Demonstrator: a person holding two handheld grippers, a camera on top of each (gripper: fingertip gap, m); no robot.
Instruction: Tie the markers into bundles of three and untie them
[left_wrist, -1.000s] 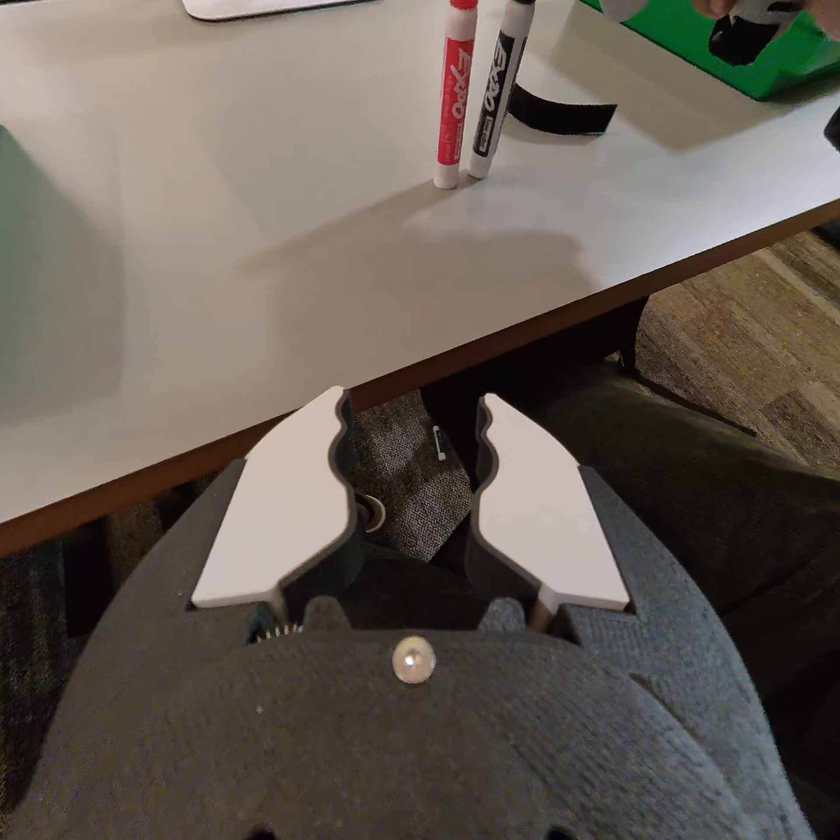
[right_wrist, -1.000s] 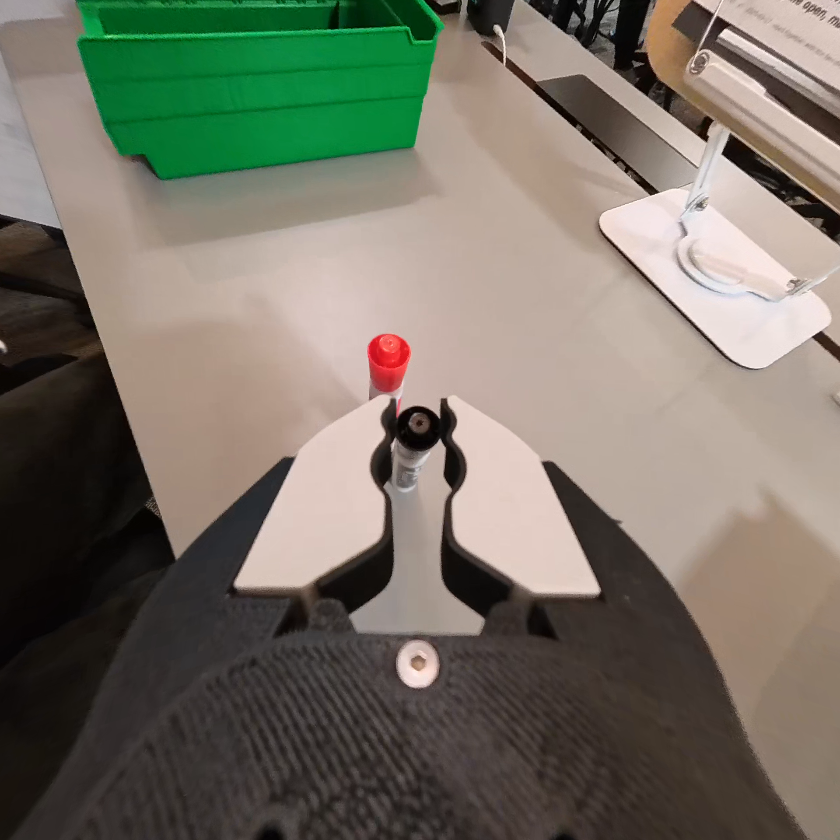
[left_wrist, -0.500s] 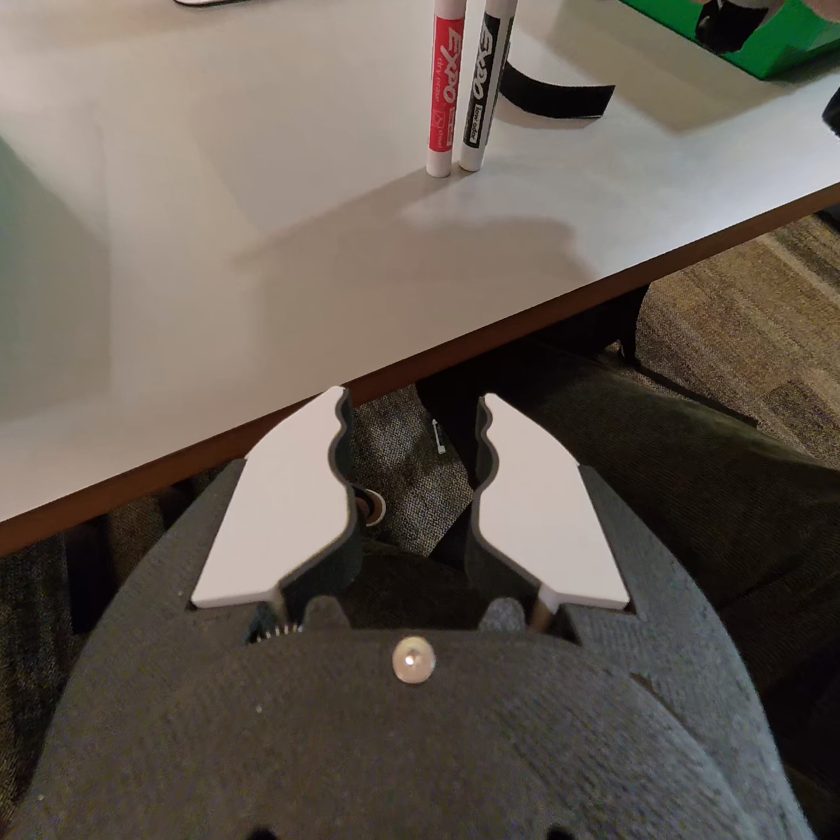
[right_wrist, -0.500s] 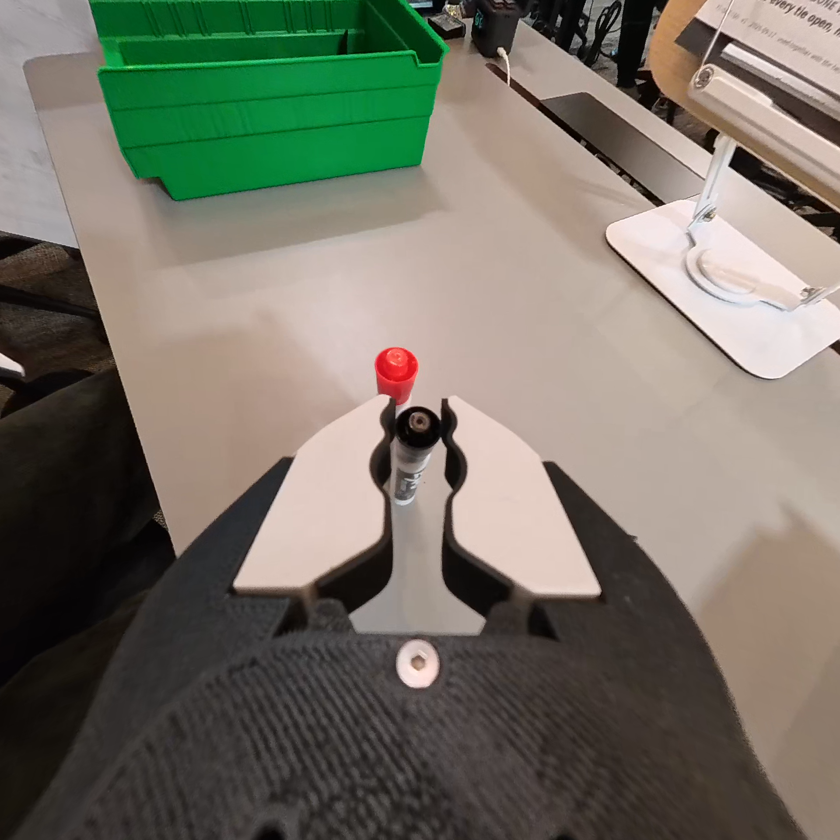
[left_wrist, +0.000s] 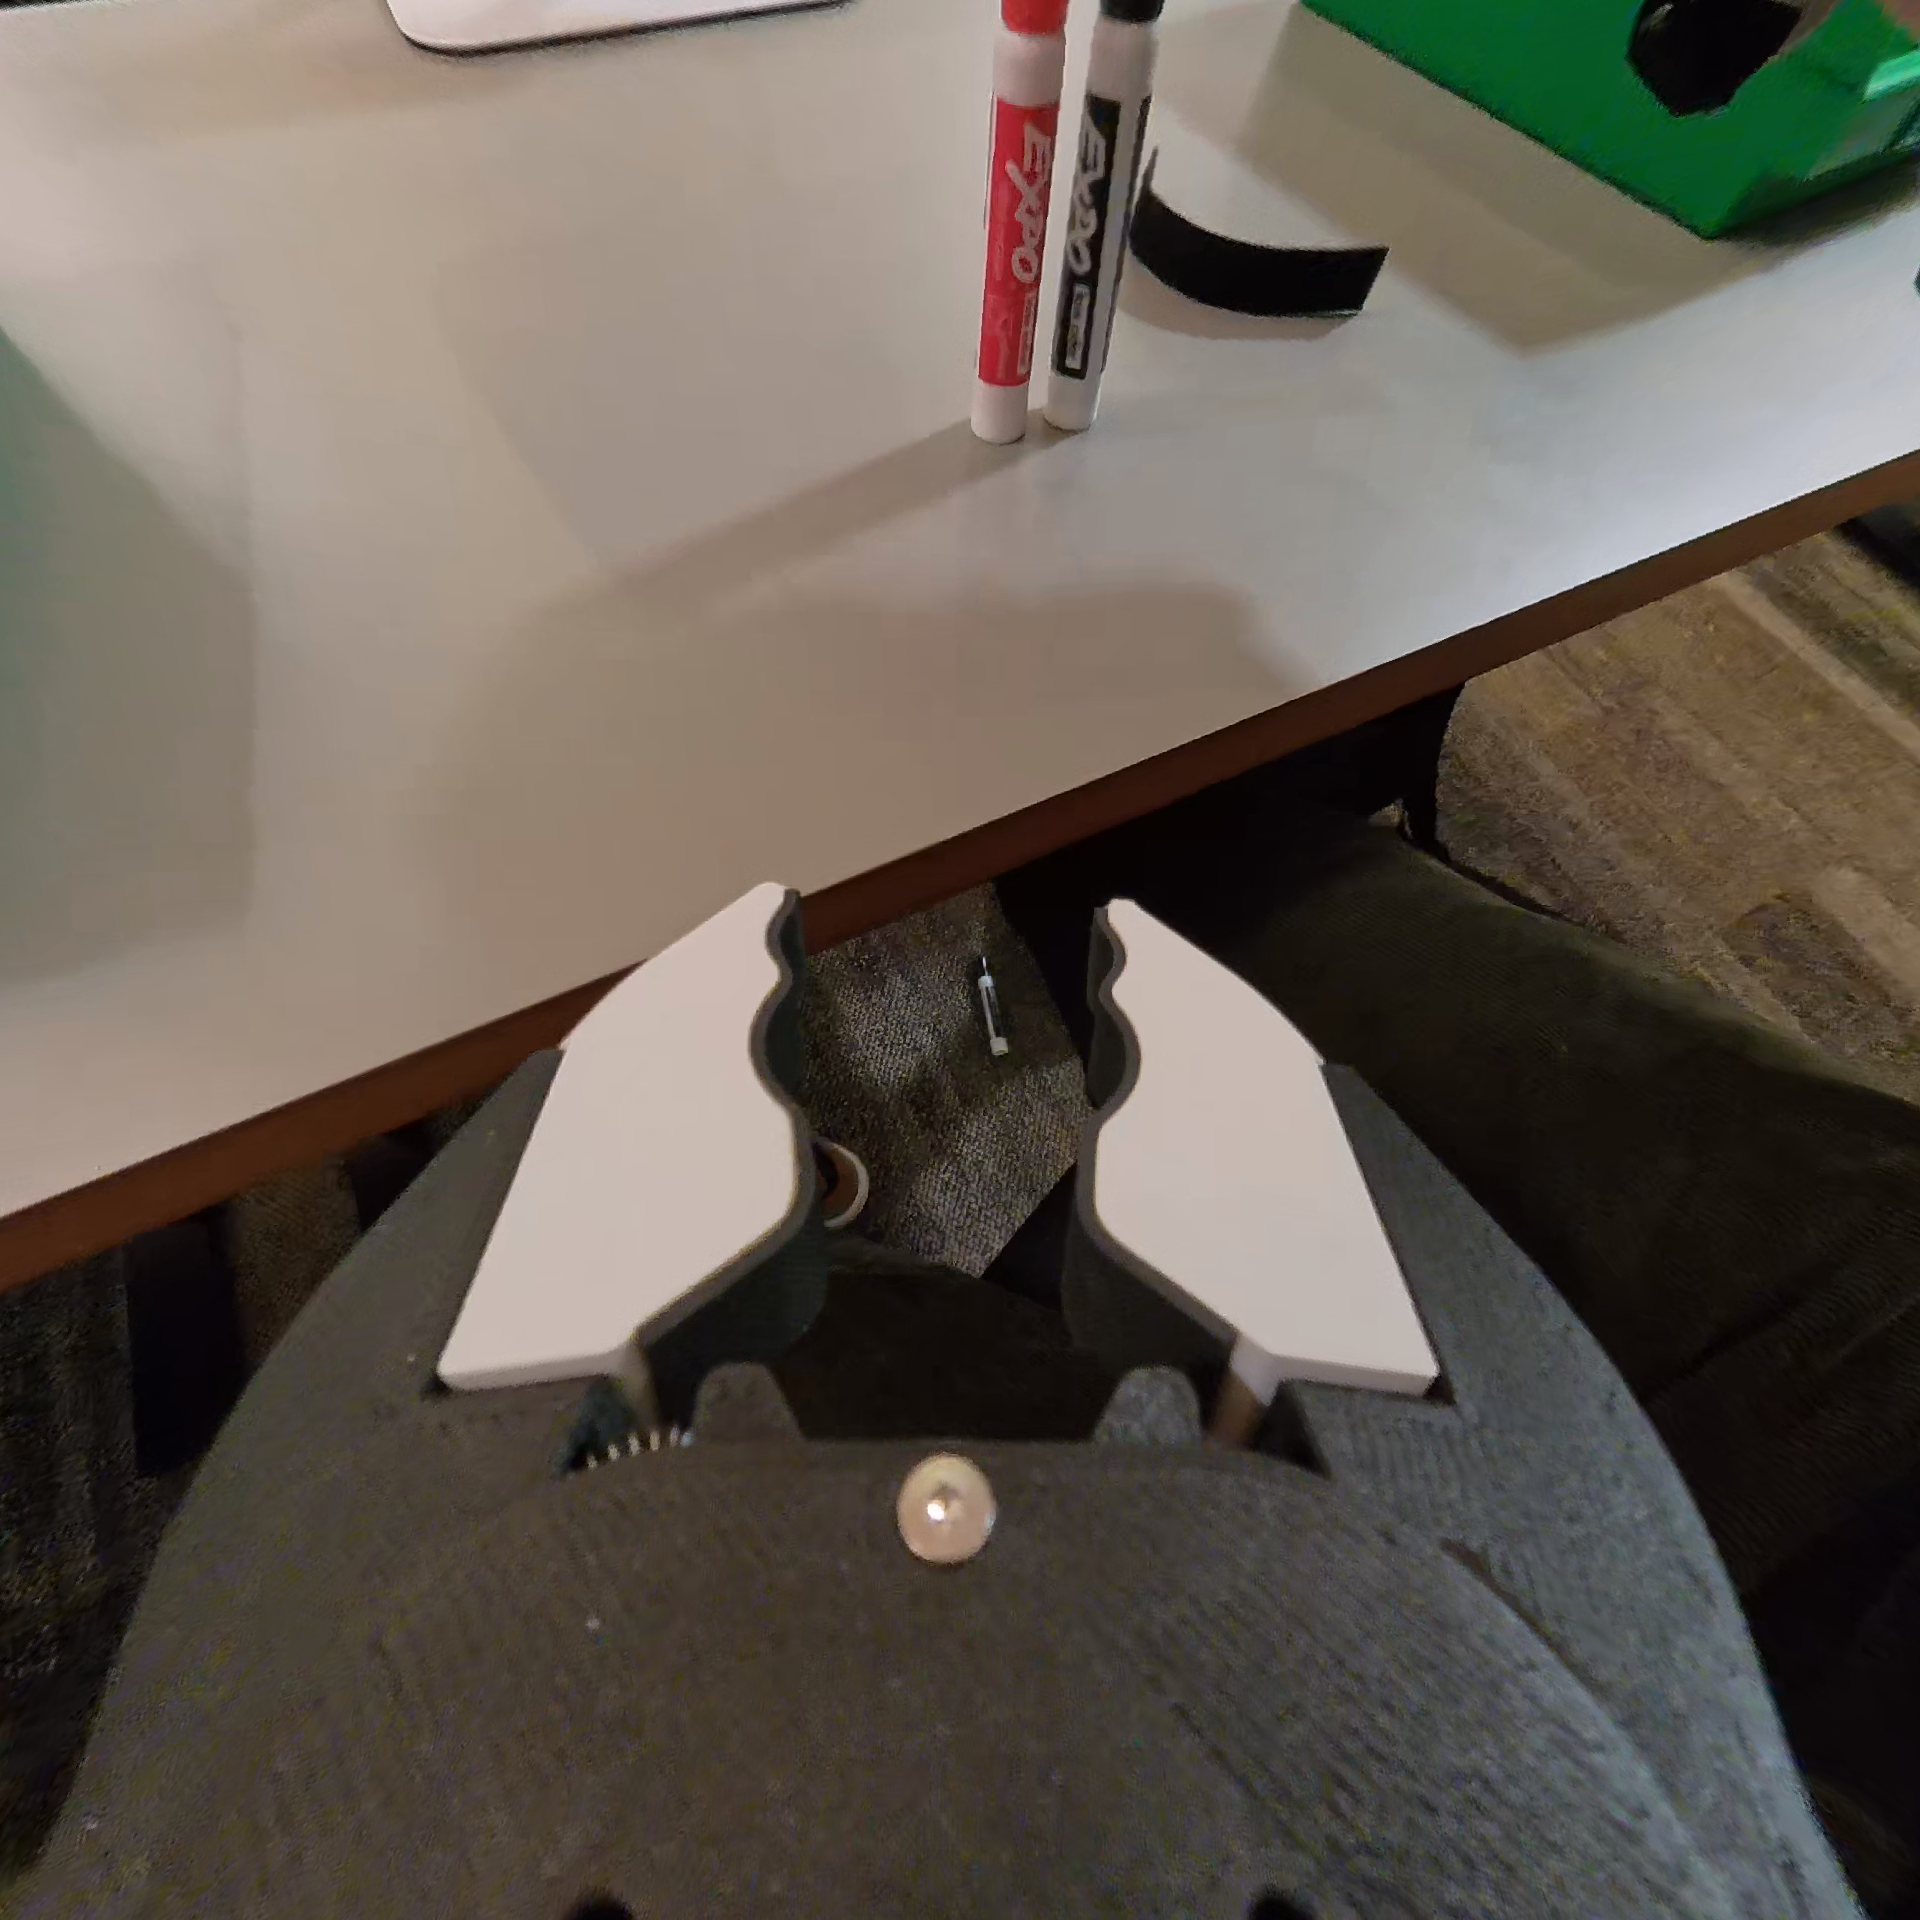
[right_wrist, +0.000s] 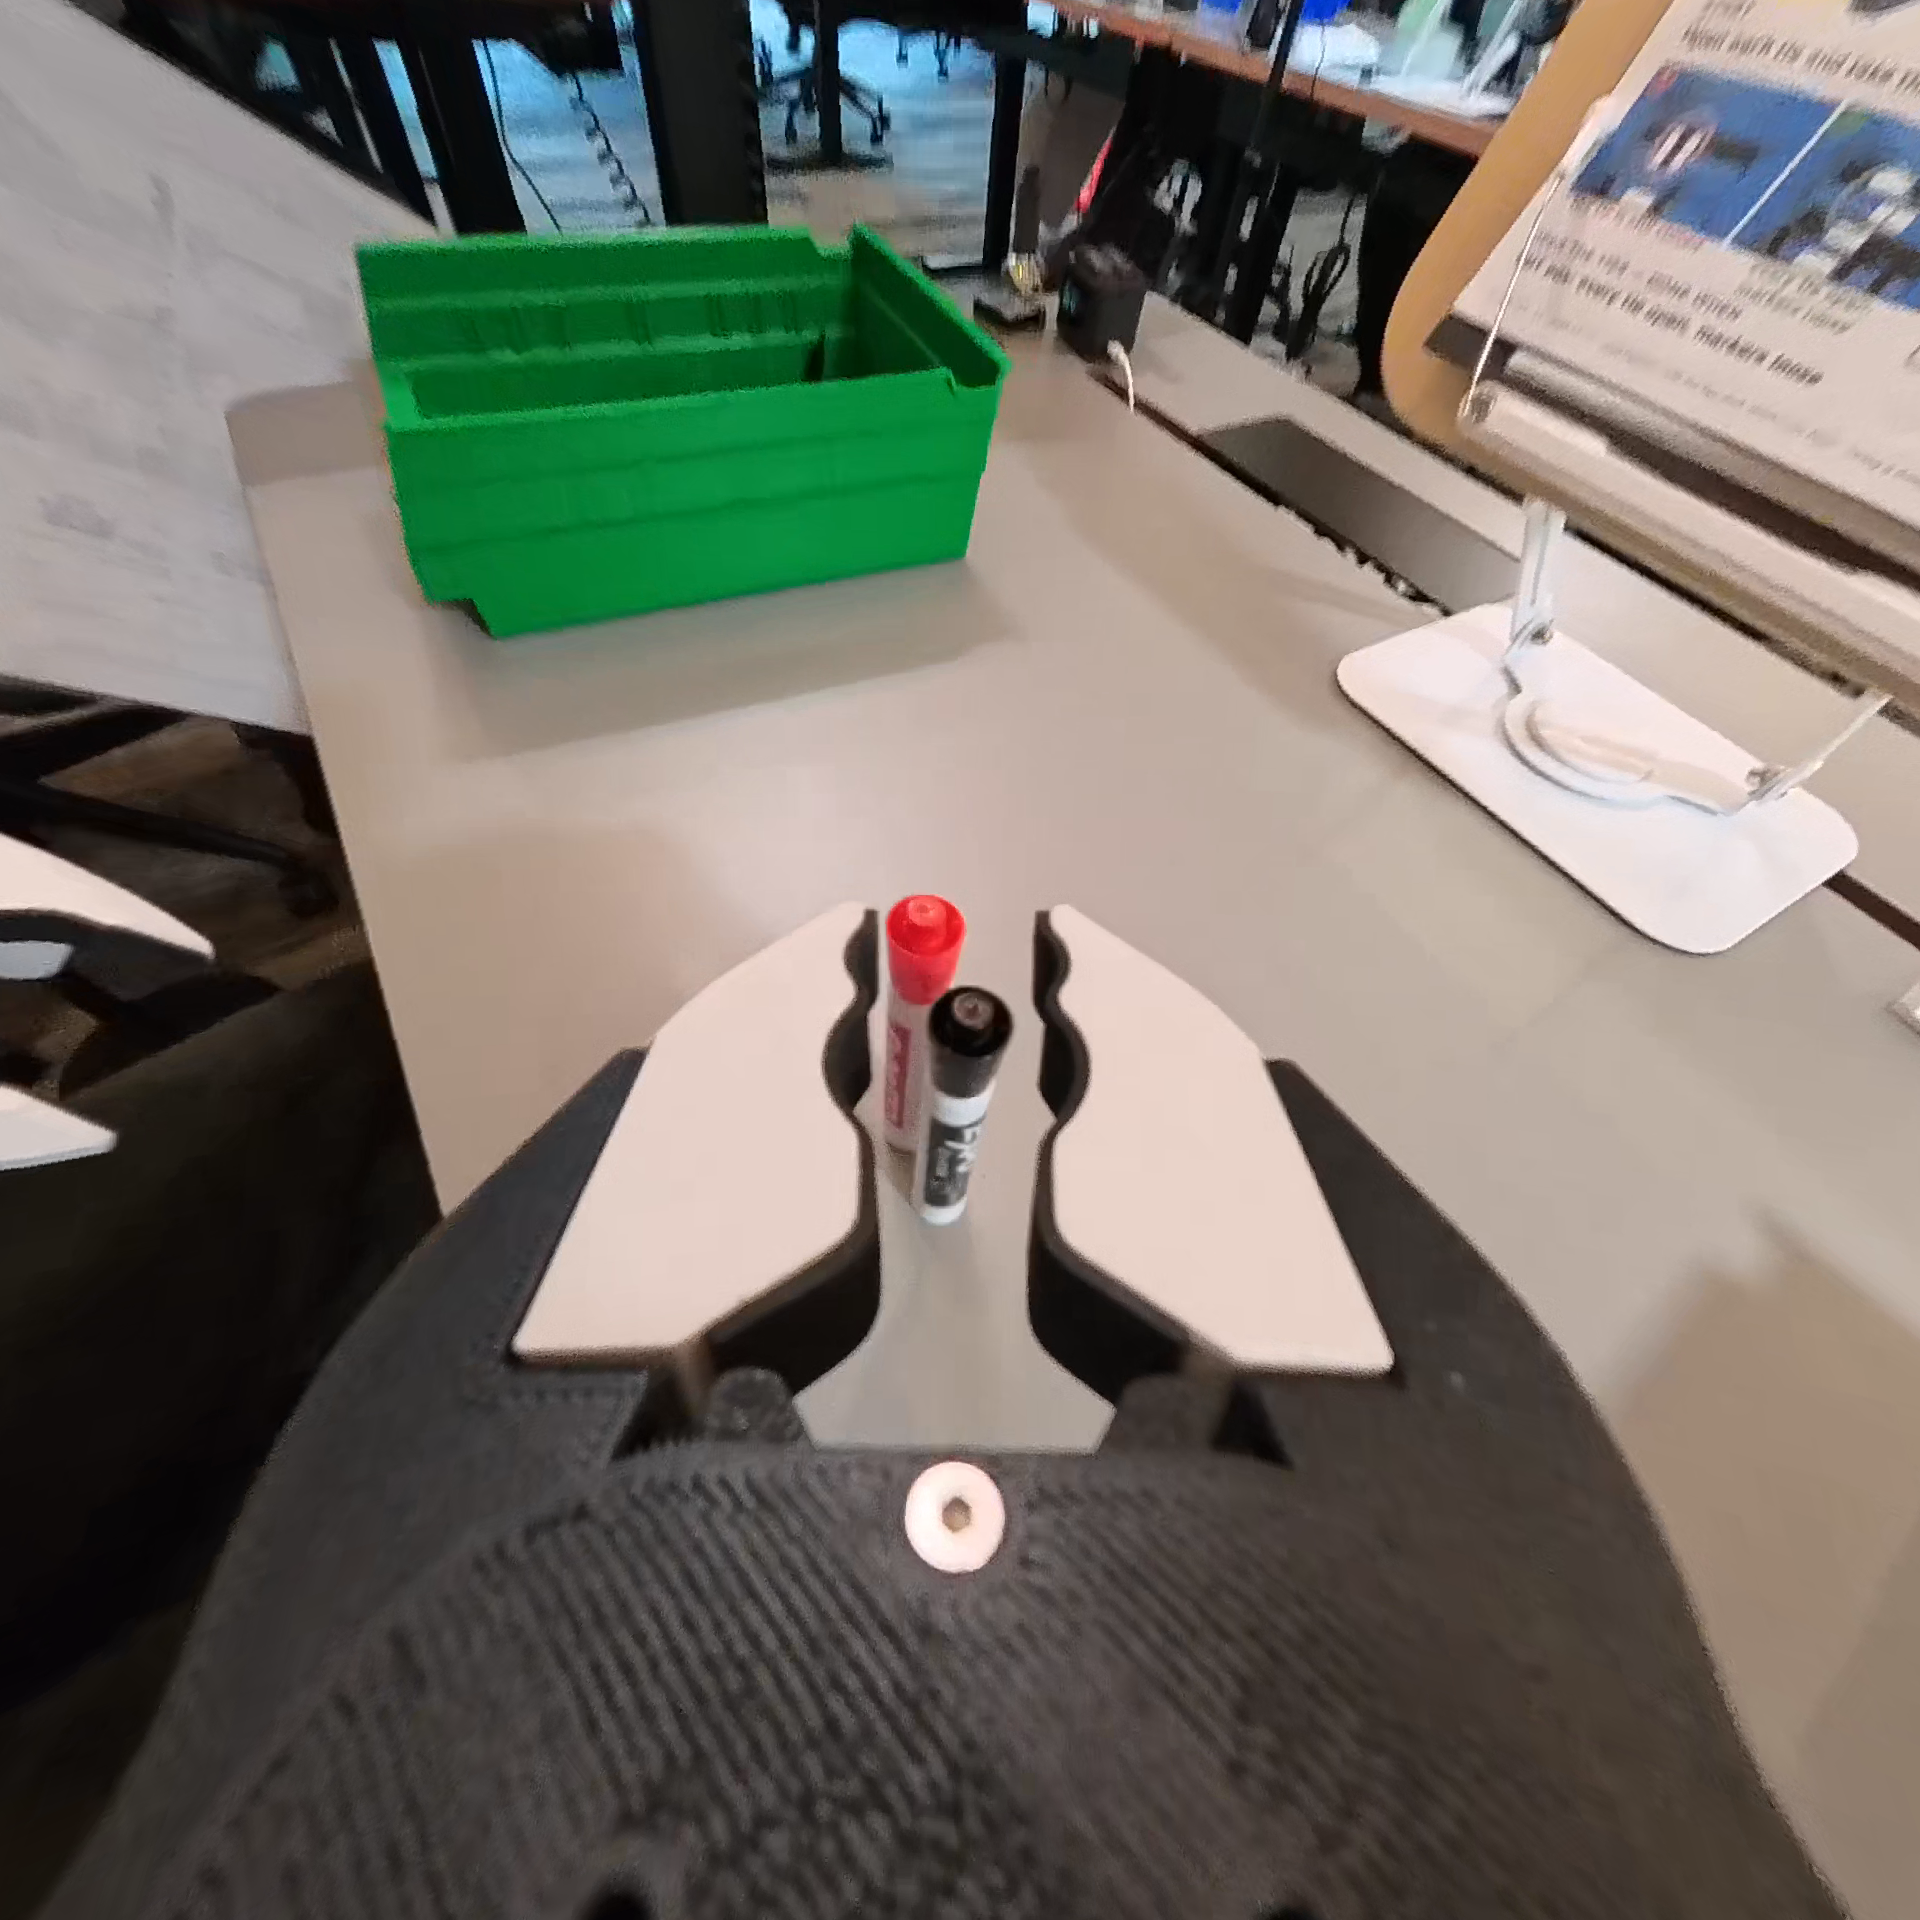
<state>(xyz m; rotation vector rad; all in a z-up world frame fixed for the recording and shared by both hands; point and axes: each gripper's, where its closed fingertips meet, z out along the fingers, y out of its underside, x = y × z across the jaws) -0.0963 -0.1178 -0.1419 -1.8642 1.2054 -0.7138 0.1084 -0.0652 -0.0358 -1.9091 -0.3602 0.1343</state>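
I am gathering markers on the grey tabletop (right_wrist: 1195, 831); no bundle is tied yet. A red marker (left_wrist: 1010, 239) and a black marker (left_wrist: 1086, 239) lie side by side, touching, with a black strap (left_wrist: 1247, 265) curled just beside the black one. My right gripper (right_wrist: 951, 1023) hangs above the pair, jaws released, holding nothing. My left gripper (left_wrist: 940, 997) waits off the tabletop's edge, jaws spread and empty. A green bin (right_wrist: 675, 436) sits farther back. Next, I judge, comes a third marker; I see none here.
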